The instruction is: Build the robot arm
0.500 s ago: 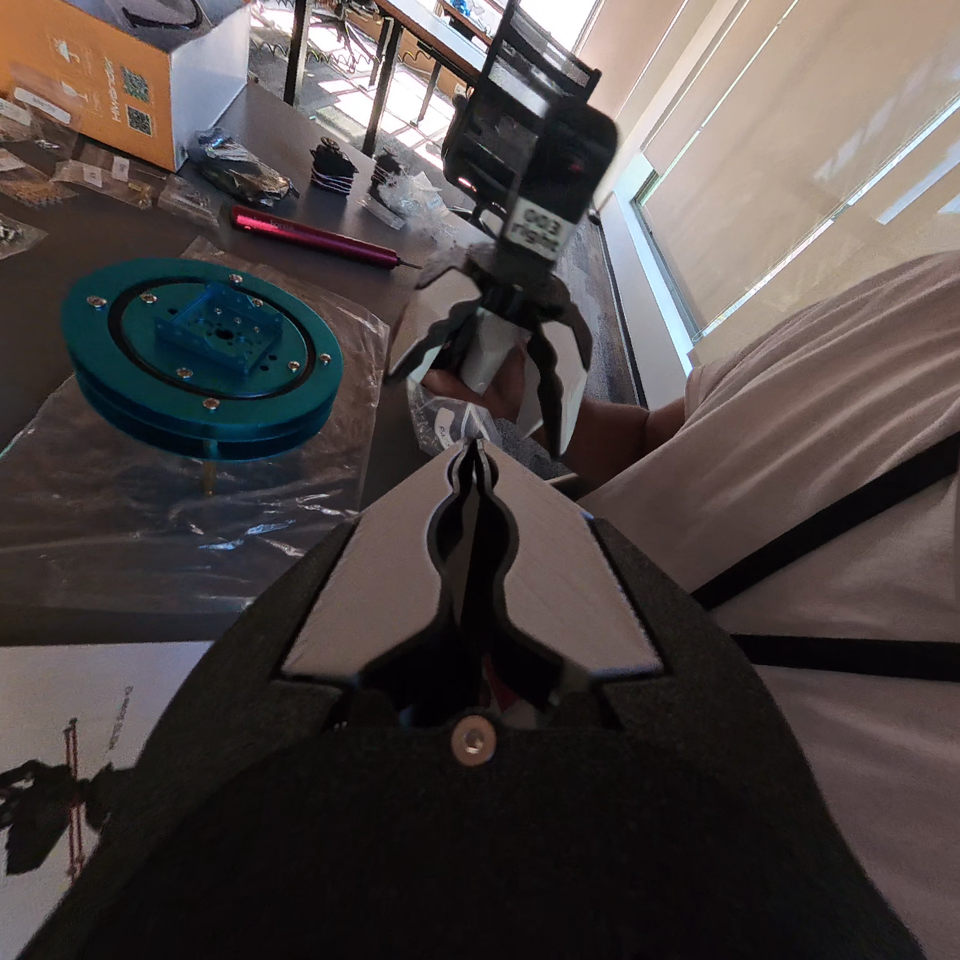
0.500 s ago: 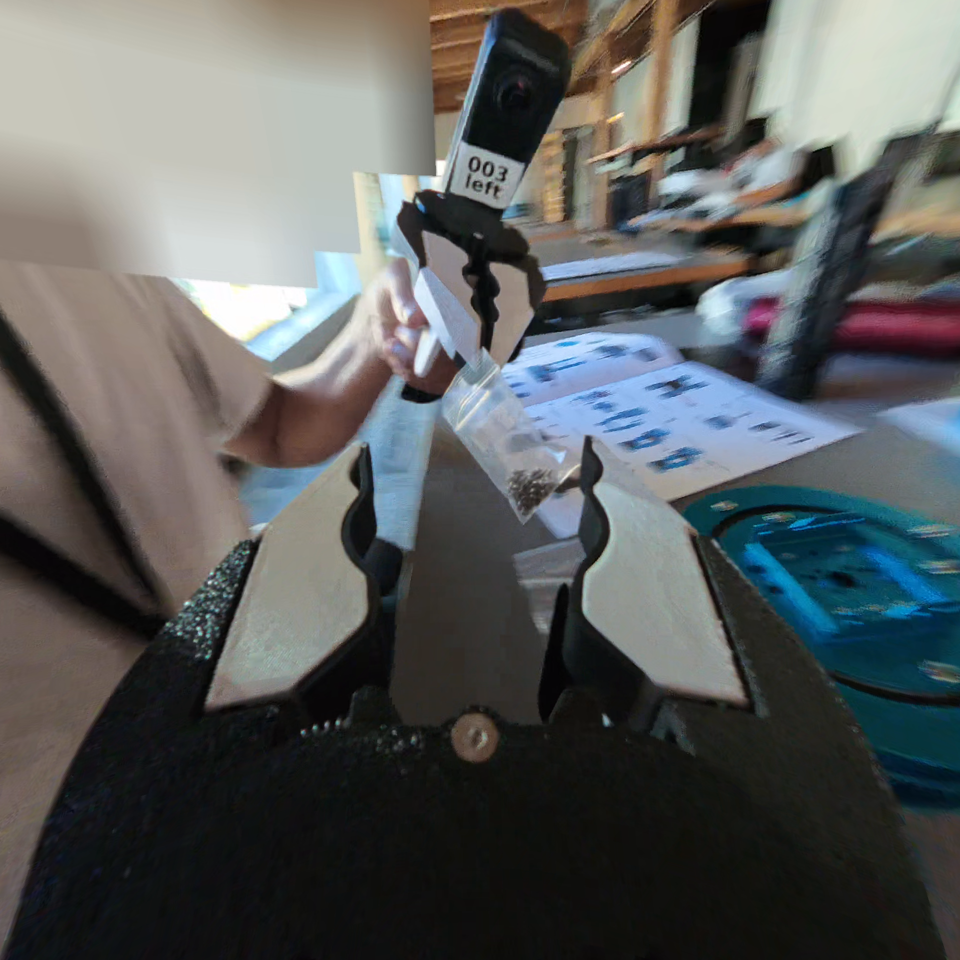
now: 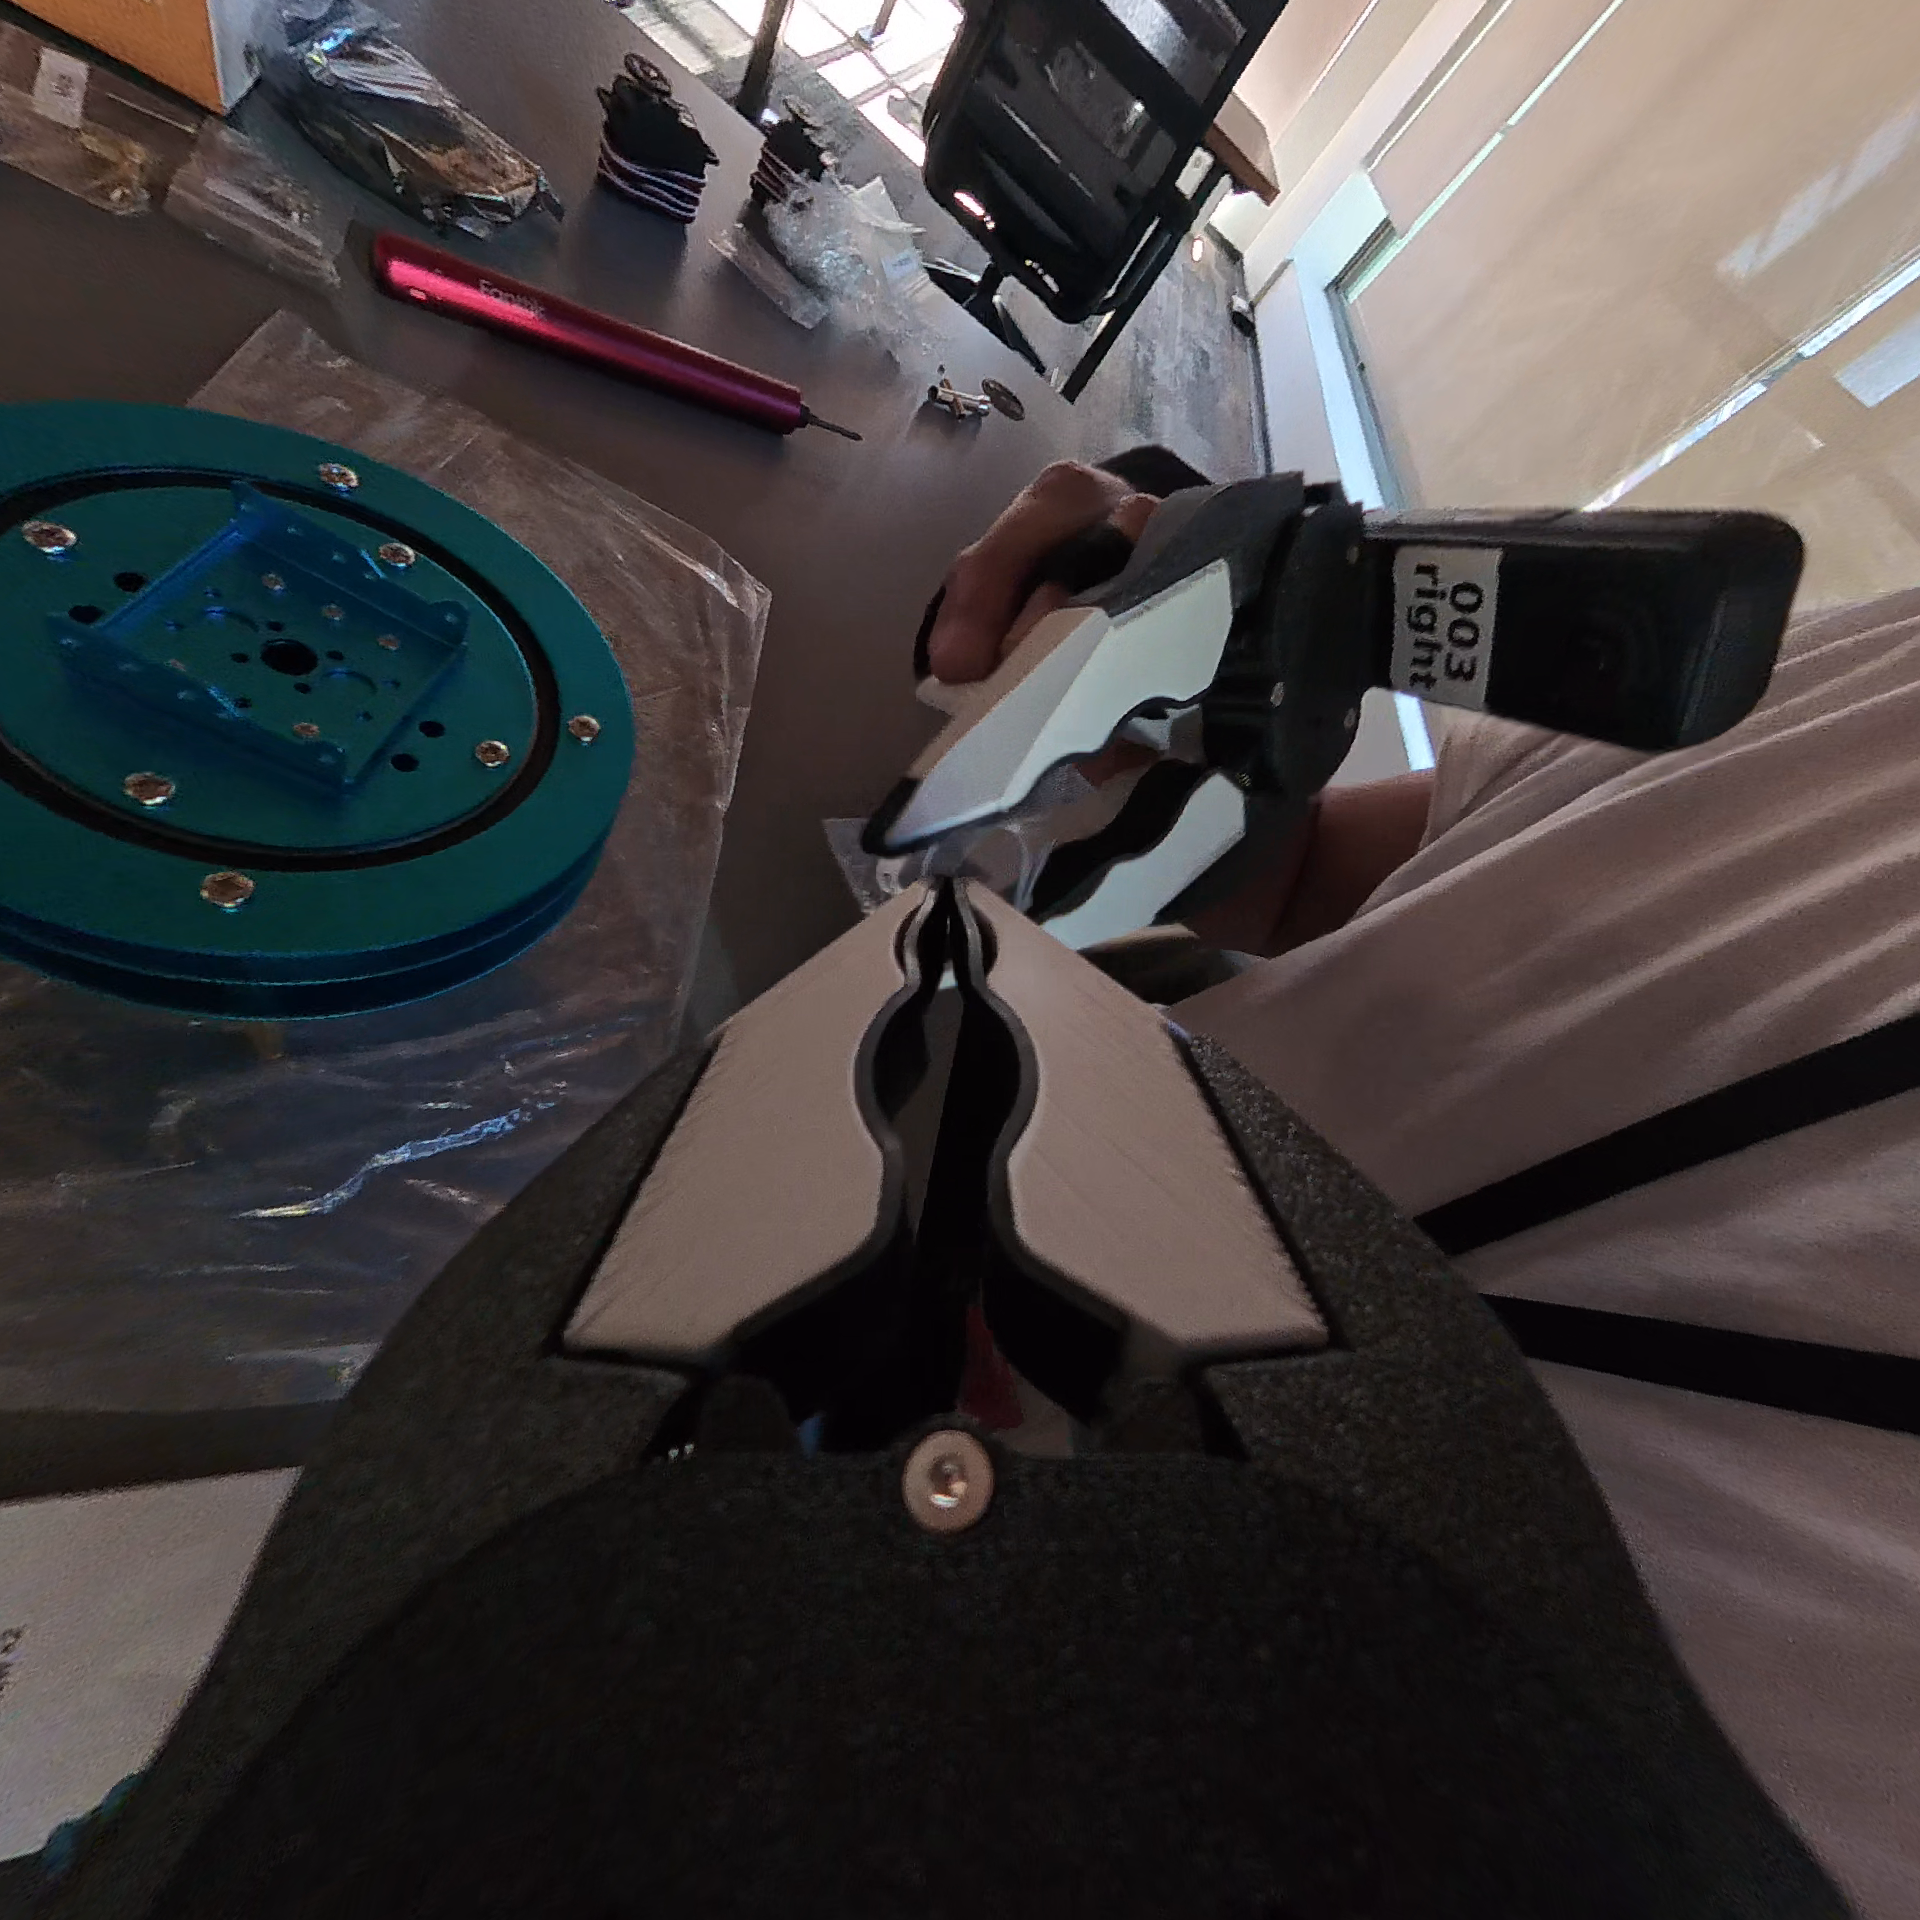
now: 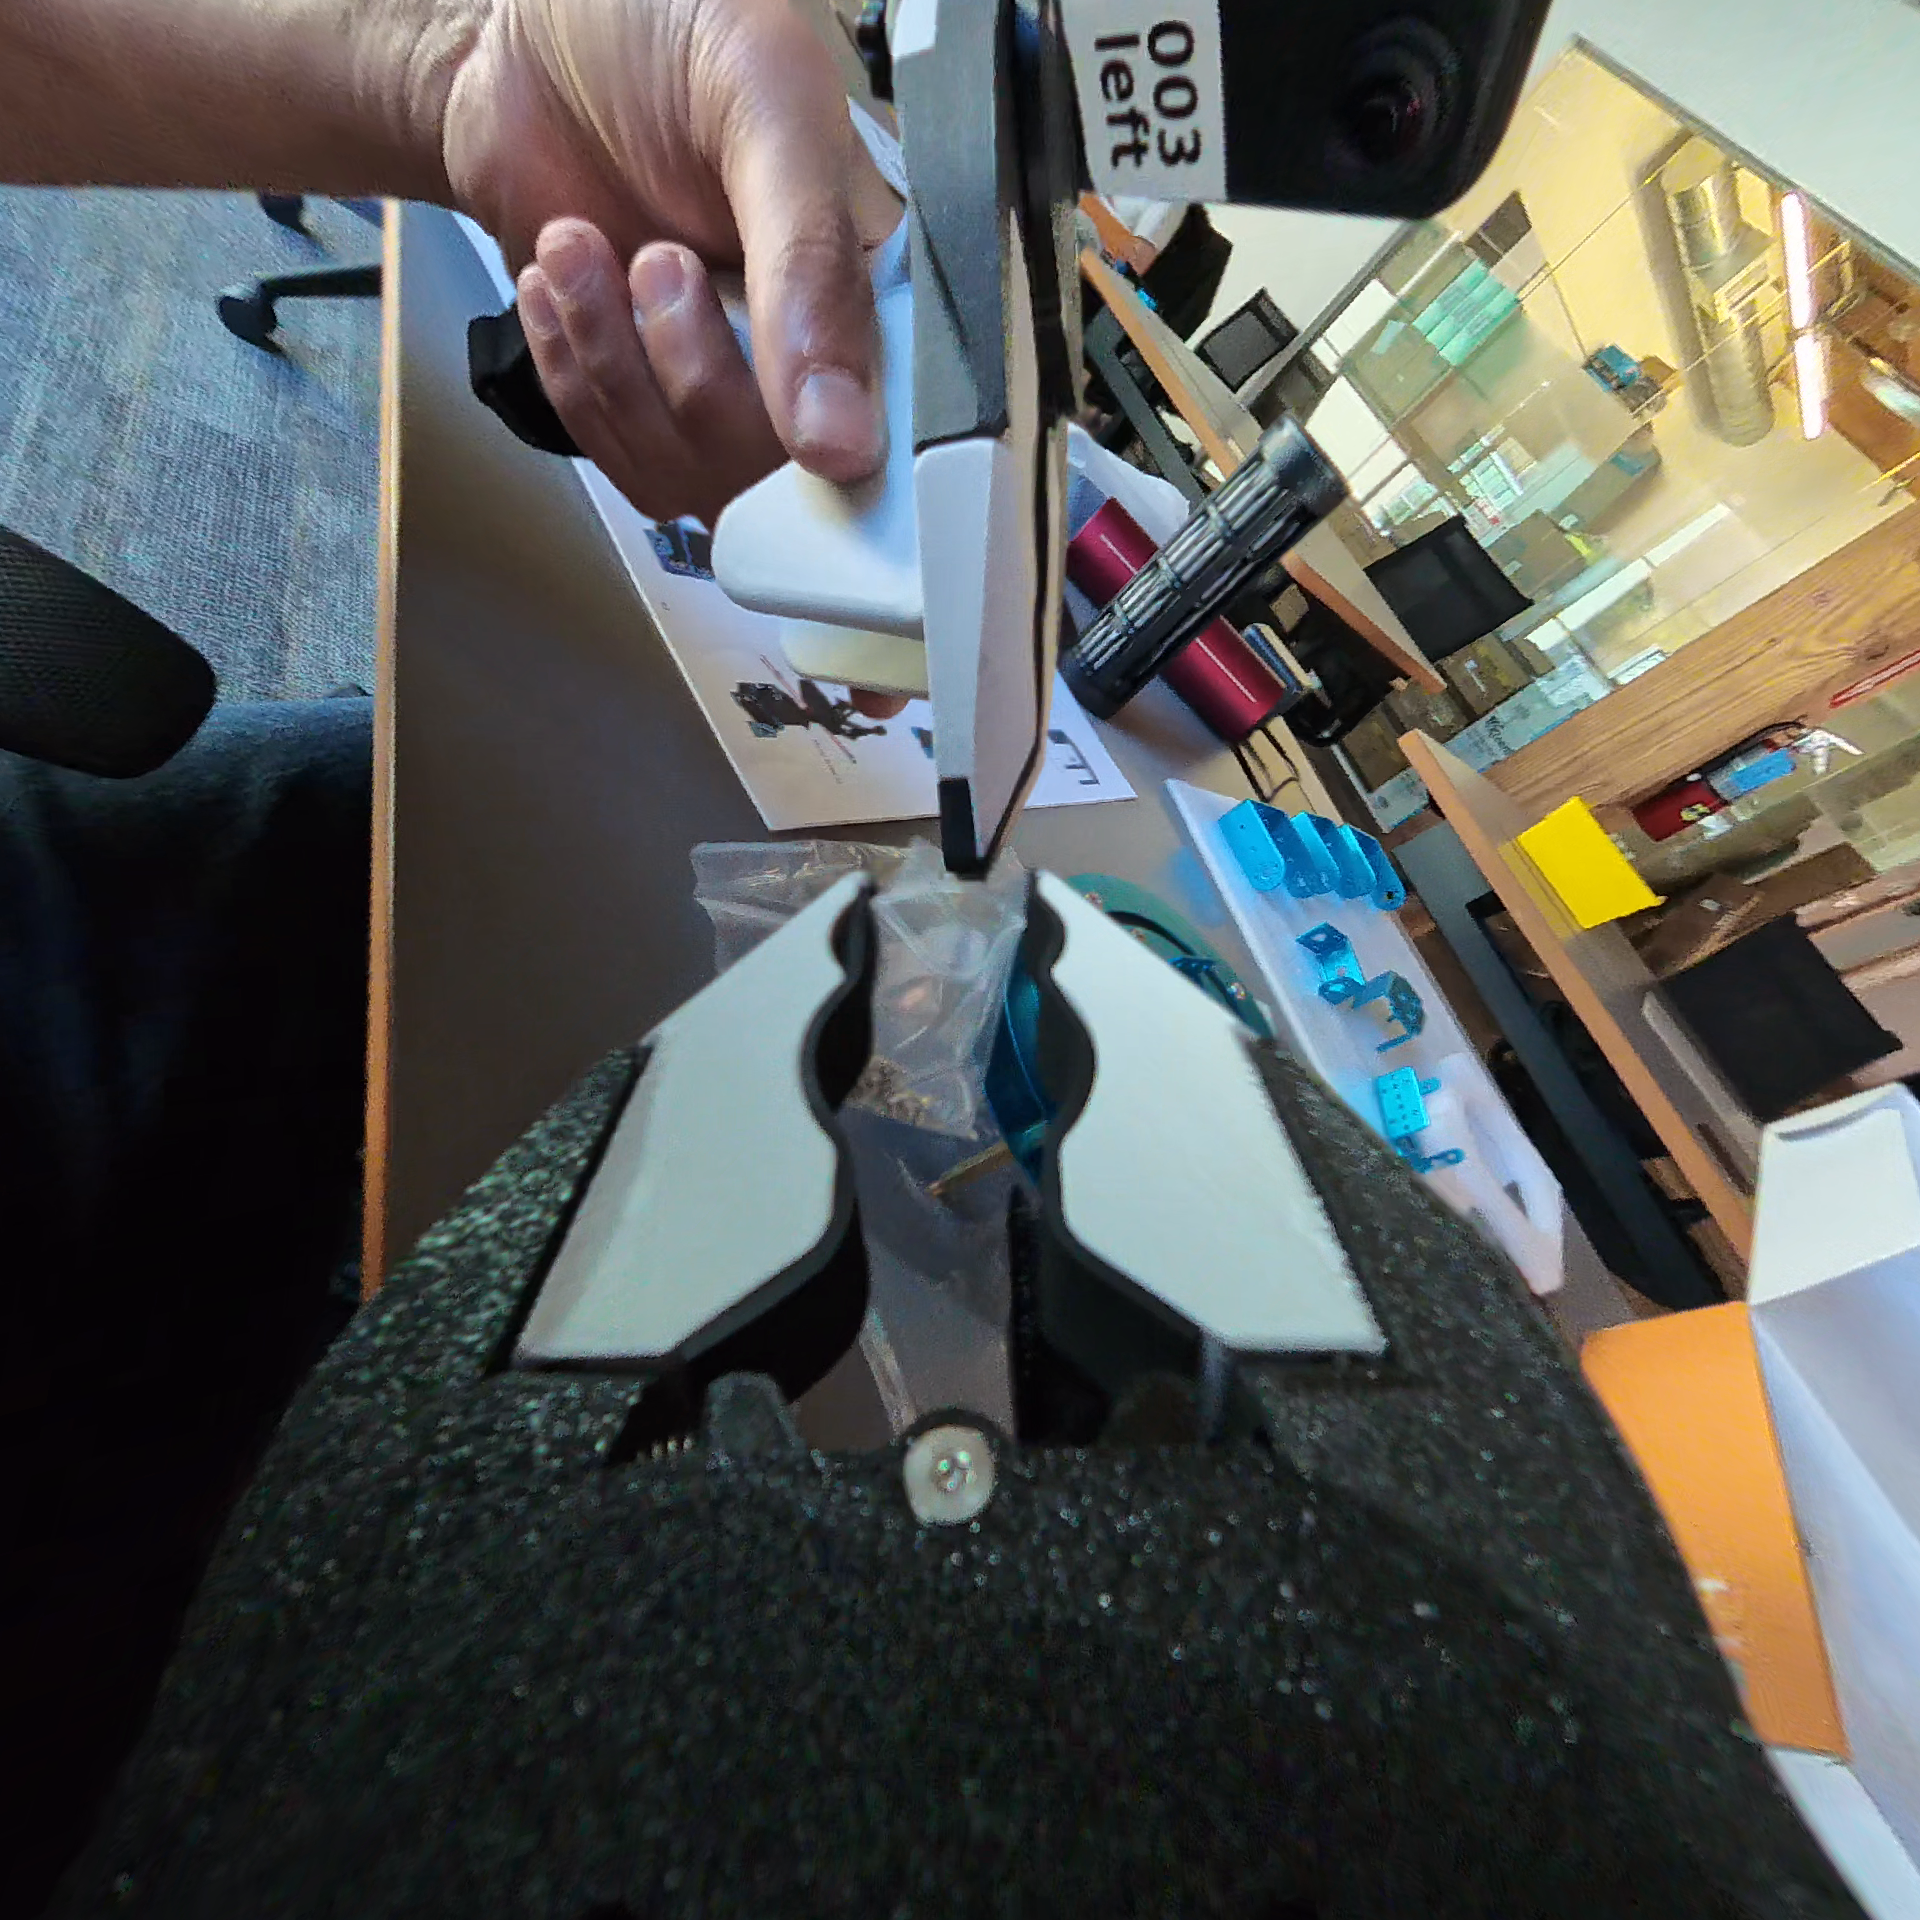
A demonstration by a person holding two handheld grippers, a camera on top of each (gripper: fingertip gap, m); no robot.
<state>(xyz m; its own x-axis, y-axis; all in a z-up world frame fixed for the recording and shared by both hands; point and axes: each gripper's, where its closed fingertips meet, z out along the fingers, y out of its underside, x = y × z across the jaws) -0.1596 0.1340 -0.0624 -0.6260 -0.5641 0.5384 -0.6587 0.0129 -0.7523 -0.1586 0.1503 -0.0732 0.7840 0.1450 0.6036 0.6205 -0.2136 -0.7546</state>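
Fingers (image 4: 748, 1091) flanking clear bag (image 4: 940, 997), left gripper (image 3: 948, 896) pinching it

A dark table (image 3: 852, 499) carries a magenta screwdriver (image 3: 613, 338), crinkled plastic sheet (image 3: 343, 1091), and printed sheet (image 4: 748, 665).

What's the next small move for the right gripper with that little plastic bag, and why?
Probably close the right gripper on the clear plastic bag. Its jaws stand open with the bag between them, while the left gripper is shut on the bag's top edge, so closing looks likely to give a second hold.
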